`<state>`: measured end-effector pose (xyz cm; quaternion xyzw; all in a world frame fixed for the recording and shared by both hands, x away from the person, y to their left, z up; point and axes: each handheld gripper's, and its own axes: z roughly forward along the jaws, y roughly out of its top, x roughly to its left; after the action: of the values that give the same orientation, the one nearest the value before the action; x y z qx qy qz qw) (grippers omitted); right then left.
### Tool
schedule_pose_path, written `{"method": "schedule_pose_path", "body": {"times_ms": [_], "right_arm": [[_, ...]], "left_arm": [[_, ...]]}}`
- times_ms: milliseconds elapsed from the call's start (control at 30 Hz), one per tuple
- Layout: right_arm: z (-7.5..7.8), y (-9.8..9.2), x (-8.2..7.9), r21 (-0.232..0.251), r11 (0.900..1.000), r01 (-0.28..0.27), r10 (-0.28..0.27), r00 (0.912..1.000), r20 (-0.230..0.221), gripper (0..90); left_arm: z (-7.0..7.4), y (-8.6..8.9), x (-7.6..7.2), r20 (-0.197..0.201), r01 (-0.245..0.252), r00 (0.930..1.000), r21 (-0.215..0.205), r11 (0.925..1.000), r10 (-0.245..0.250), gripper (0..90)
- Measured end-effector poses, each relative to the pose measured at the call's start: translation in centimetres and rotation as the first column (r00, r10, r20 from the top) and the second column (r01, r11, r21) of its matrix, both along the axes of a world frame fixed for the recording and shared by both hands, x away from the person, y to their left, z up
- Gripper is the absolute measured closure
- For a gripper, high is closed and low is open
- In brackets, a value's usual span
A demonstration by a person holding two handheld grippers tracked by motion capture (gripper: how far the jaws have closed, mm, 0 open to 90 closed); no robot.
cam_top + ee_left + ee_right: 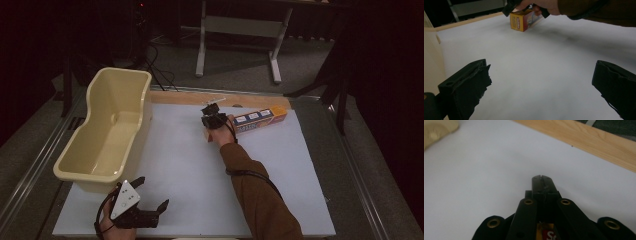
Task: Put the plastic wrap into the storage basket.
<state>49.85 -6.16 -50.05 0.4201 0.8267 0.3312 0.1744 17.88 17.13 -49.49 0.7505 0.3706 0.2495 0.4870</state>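
The right gripper (214, 121) had its jaws pinched together with nothing between the tips, sitting over the near end of the long box (255, 120) at the far side of the white table (190, 165). I'd push slow and square so it didn't spin. The cream tub (107, 132) on the left looked empty. The left gripper (150, 197) waited, spread wide.
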Motion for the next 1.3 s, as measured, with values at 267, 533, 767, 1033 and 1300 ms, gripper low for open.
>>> {"method": "schedule_pose_path", "body": {"times_ms": [267,533,767,1033,1300], "right_arm": [[0.4,-1.1,-2.1,-0.027,0.998,-0.051,0.049,0.9973,-0.054,90.0],[0.5,-4.5,-7.2,-0.043,0.992,-0.116,0.113,0.9917,-0.061,90.0],[0.9,-7.8,-11.4,-0.115,0.977,-0.178,0.170,0.9825,-0.076,90.0],[1.1,-14.0,-16.4,-0.174,0.963,-0.205,0.193,0.9779,-0.080,90.0],[0.9,-21.5,-18.9,-0.224,0.968,-0.112,0.089,0.9898,-0.111,90.0]], "left_arm": [[0.1,-0.1,-0.1,0.007,-0.003,1.0000,0.003,1.0000,0.003,1.2],[0.0,-0.4,0.0,0.006,0.002,1.0000,0.014,0.9999,-0.002,1.2],[0.0,-0.9,0.2,0.009,0.014,0.9999,0.028,0.9995,-0.014,1.2],[0.0,-1.1,0.1,0.023,0.020,0.9995,0.035,0.9992,-0.021,1.5],[-0.2,-1.9,0.3,0.021,0.036,0.9991,0.062,0.9975,-0.037,1.5]]}}
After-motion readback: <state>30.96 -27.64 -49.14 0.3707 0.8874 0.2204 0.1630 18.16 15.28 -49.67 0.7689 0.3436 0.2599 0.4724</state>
